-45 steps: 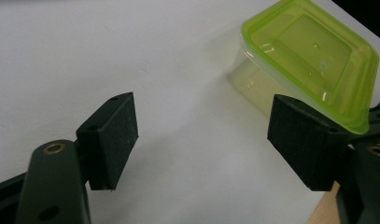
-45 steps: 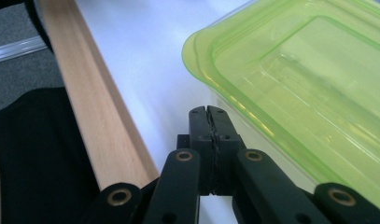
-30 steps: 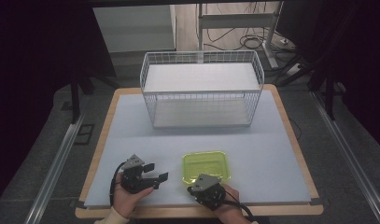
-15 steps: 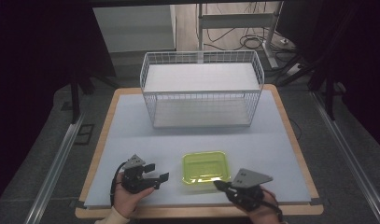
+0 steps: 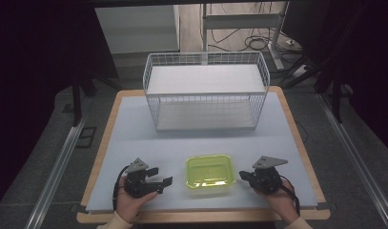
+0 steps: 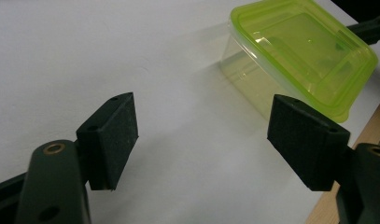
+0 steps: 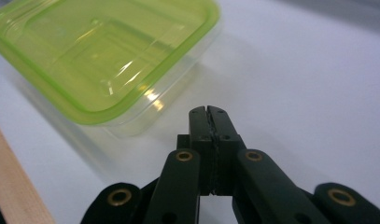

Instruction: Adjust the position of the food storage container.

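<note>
Claws now flank the green box (image 5: pixel 209 170): my right claw (image 5: pixel 242 175), pressed together, has swung out to its right side. My left claw (image 5: pixel 163 180) waits spread, so a two-sided grab looks next.

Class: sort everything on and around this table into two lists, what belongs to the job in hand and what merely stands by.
In the job:
- lidded green plastic container
- left gripper, open
- right gripper, shut

Standing by:
- white wire basket
- wood-edged white table
</note>
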`<state>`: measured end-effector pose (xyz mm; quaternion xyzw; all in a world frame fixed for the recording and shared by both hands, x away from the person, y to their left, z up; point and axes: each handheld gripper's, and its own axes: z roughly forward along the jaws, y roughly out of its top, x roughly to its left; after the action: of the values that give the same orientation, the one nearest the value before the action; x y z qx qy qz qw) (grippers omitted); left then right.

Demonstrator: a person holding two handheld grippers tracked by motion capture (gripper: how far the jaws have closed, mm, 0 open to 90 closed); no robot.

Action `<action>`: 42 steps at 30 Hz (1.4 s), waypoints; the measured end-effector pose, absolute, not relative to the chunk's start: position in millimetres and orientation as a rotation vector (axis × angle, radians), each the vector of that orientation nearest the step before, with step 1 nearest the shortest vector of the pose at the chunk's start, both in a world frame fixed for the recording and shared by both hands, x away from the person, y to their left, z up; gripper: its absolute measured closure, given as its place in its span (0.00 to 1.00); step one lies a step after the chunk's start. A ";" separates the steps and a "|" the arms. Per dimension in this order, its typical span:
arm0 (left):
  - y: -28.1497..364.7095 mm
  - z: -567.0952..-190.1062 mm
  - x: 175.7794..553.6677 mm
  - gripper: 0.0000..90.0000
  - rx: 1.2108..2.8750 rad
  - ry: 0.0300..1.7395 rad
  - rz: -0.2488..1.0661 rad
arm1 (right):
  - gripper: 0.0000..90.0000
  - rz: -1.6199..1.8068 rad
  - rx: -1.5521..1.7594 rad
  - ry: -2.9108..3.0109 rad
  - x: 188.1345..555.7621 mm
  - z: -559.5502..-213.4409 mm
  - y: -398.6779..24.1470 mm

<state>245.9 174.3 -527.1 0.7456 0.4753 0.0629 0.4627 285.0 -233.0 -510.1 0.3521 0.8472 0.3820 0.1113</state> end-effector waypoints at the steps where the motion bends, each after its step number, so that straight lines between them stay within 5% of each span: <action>1: 174.4 -527.2 245.9 0.27 1.831 1.171 0.151 | 1.00 1.126 1.034 2.497 285.1 -511.6 -230.9; 29: 174.5 -527.8 246.1 0.27 1.837 1.165 0.150 | 1.00 1.111 0.944 2.585 276.3 -518.9 -203.4; 42: 177.9 -523.1 245.9 0.27 1.811 1.180 0.103 | 0.94 1.248 1.025 2.491 277.2 -496.9 -241.3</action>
<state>245.9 177.9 -523.1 0.7390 0.4815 0.0419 0.4693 277.2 -241.3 -496.9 0.3439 0.8360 0.4188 0.0866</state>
